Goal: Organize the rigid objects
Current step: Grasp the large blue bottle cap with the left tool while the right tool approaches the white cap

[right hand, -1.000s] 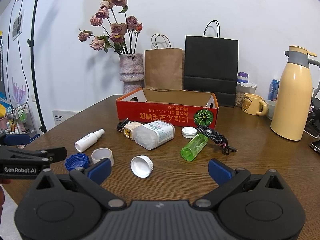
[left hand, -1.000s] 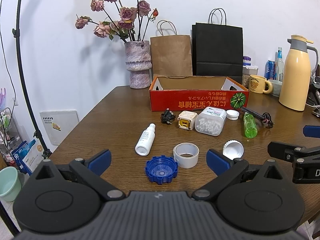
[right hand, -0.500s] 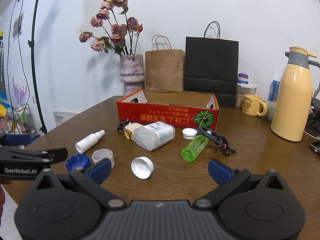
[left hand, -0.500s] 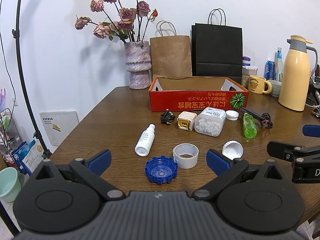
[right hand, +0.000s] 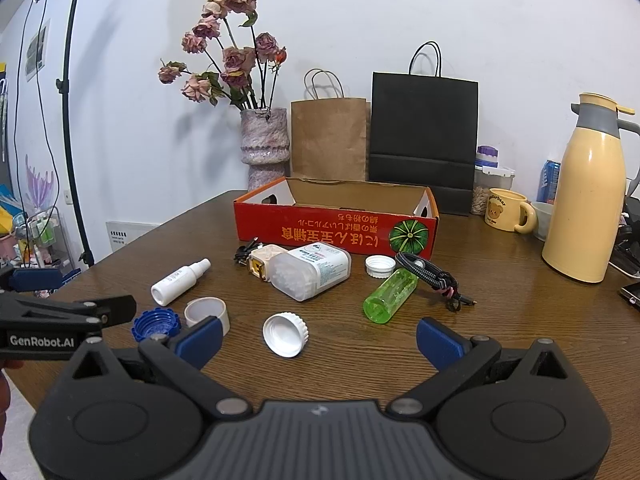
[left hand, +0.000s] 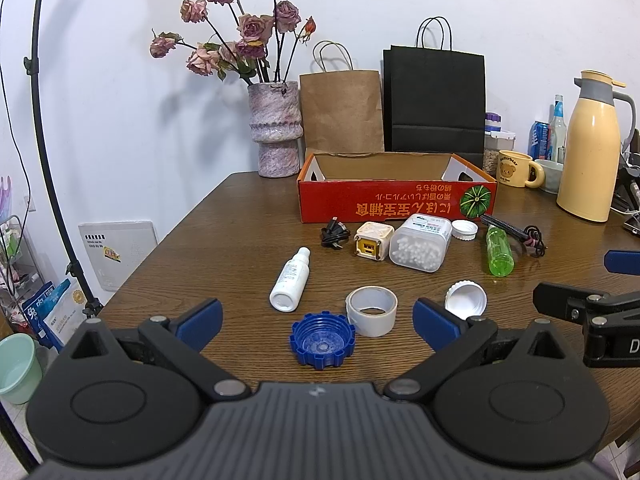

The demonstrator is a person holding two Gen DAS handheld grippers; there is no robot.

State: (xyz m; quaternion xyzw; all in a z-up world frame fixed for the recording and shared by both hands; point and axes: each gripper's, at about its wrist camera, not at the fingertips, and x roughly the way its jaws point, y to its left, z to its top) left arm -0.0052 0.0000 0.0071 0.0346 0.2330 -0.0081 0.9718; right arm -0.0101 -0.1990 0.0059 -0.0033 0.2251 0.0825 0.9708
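Between the spread fingers of our left claw point(left hand: 316, 316) lie the blue cap point(left hand: 323, 340) and, just beyond it to the right, the tape roll point(left hand: 371, 311); that claw is wide open and holds nothing. Ahead and left of it the white bottle point(left hand: 290, 280) lies on its side. By its right finger sits the white cap point(left hand: 466, 300).

Our right claw point(right hand: 318, 334) is also spread wide and empty, hovering low over the table point(right hand: 500, 312). The white cap point(right hand: 285, 334) rests between its fingers, nearer the left one. Ahead of it lies the green bottle point(right hand: 391, 296), touching the black cable point(right hand: 430, 276). Farther ahead we see the swab jar point(right hand: 310, 272) on its side with the charger point(right hand: 262, 266) just beside it, a small cap point(right hand: 380, 266), then the red box point(right hand: 336, 232), open on top. Our left claw point(right hand: 120, 310) shows at the left edge.
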